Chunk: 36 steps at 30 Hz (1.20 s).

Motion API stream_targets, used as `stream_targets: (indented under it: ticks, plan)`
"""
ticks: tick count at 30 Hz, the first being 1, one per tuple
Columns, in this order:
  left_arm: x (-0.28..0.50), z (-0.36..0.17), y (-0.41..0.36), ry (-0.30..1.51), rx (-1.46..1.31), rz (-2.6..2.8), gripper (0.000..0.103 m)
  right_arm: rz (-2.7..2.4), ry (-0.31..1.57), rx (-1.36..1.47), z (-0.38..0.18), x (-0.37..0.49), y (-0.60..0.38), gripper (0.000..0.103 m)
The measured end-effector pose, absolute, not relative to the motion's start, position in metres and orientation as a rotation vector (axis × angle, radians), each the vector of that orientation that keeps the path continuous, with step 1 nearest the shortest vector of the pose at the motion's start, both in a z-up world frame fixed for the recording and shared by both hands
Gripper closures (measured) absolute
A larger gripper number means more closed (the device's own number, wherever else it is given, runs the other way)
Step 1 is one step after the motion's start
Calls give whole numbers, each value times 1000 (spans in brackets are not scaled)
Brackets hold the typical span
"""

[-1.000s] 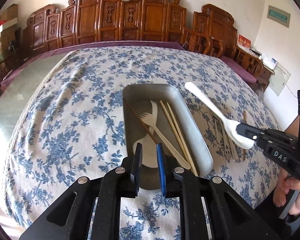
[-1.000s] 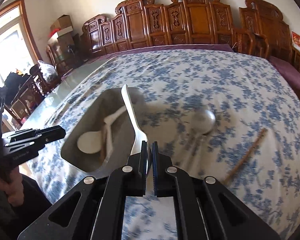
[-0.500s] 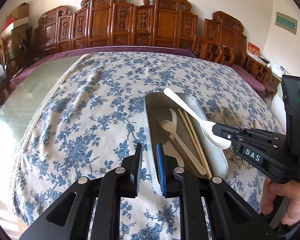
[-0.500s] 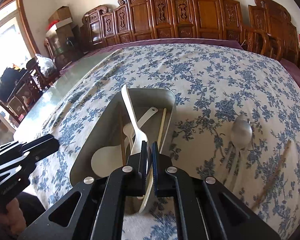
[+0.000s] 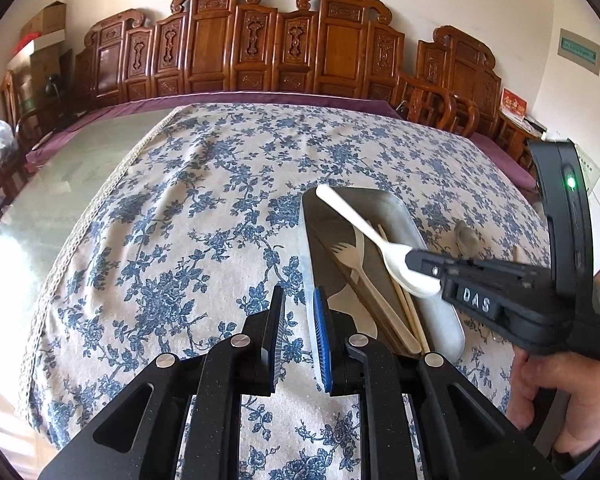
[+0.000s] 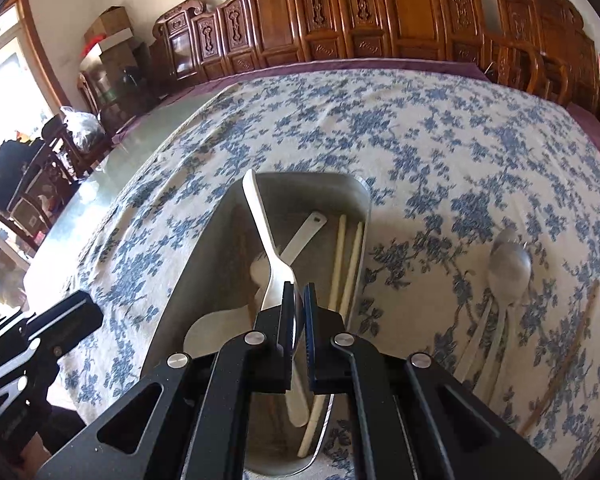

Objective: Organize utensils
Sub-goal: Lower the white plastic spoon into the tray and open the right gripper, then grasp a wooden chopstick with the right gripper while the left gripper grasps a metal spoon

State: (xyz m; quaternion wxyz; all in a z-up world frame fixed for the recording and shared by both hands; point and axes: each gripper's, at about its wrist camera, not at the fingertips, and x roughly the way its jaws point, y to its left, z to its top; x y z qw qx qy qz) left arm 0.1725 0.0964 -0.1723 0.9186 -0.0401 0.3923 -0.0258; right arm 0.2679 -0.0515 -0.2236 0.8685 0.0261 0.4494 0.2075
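The right gripper (image 6: 299,308) is clenched on the bowl of a white plastic spoon (image 6: 260,220), whose handle slants up and away over the long grey metal tray (image 6: 364,196) on the desk; in the left wrist view the same spoon (image 5: 364,228) hangs above the tray's right half, its handle tip reaching over the far left corner of the rim. Inside the tray (image 5: 440,312) lie a pale plastic fork (image 5: 352,256), a pair of cream chopsticks (image 6: 350,256) along the right wall and a flat white scoop (image 6: 304,232), leaving open floor mainly at the far end. The left gripper (image 5: 298,320) holds nothing, its jaws slightly apart, over the blue-flowered tablecloth (image 5: 180,220) just left of the tray's near left rim. To the right of the tray, apart from it, lie a silver metal spoon (image 6: 508,268) and a brown wooden chopstick (image 6: 564,356). The cloth's lace edge gives way to bare glassy desk top (image 5: 60,200) on the left; wide clear cloth stretches beyond the tray to carved wooden chairs (image 5: 260,48).
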Motion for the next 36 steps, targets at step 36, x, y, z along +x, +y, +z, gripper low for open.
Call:
stream_targets:
  ticks: [36]
  plan:
    - [161,-155,34,767,-9,-161,68,295,807,-28,-204,231,-216,73]
